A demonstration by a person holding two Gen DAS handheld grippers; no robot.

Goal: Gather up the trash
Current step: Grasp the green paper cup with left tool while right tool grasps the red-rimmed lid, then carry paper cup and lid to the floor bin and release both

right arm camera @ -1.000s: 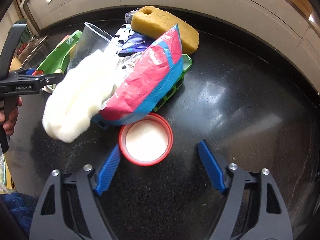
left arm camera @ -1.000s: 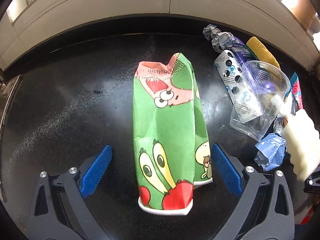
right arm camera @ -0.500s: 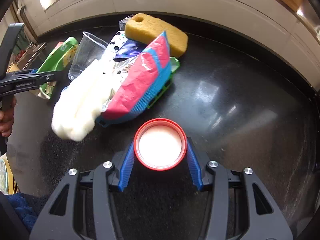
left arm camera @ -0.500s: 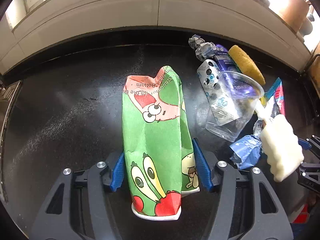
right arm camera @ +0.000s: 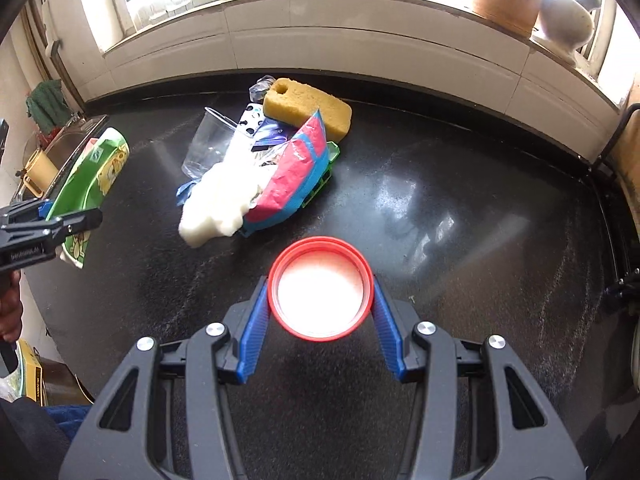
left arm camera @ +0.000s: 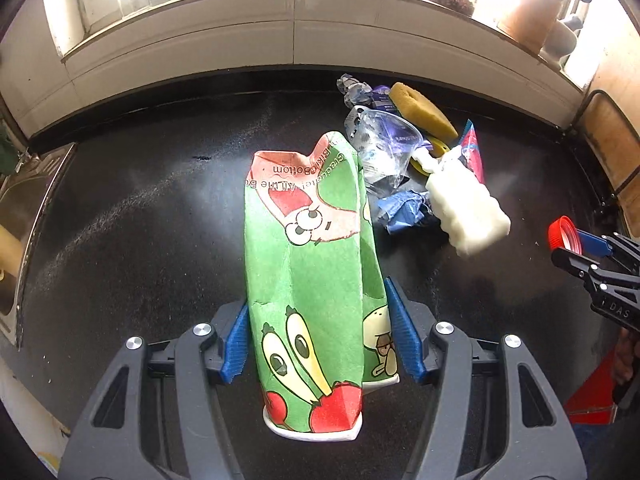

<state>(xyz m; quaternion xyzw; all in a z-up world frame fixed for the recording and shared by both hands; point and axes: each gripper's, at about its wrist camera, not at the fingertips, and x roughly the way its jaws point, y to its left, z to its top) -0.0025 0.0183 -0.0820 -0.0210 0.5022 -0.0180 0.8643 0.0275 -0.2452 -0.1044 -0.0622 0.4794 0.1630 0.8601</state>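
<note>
Green paper cup (left arm camera: 308, 300) clamped in left tongs (left arm camera: 320, 344), red lid (right arm camera: 320, 294) in right tongs (right arm camera: 320, 320)

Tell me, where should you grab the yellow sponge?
Grip the sponge across its long flat sides, near the bare right end, coming from above. It lies flat on the counter; the pink bag leans over its front left.

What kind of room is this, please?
Most likely a home kitchen. A dark stone counter runs under a window sill, a metal sink sits at its end, and a yellow sponge lies among the packaging on it.
</note>
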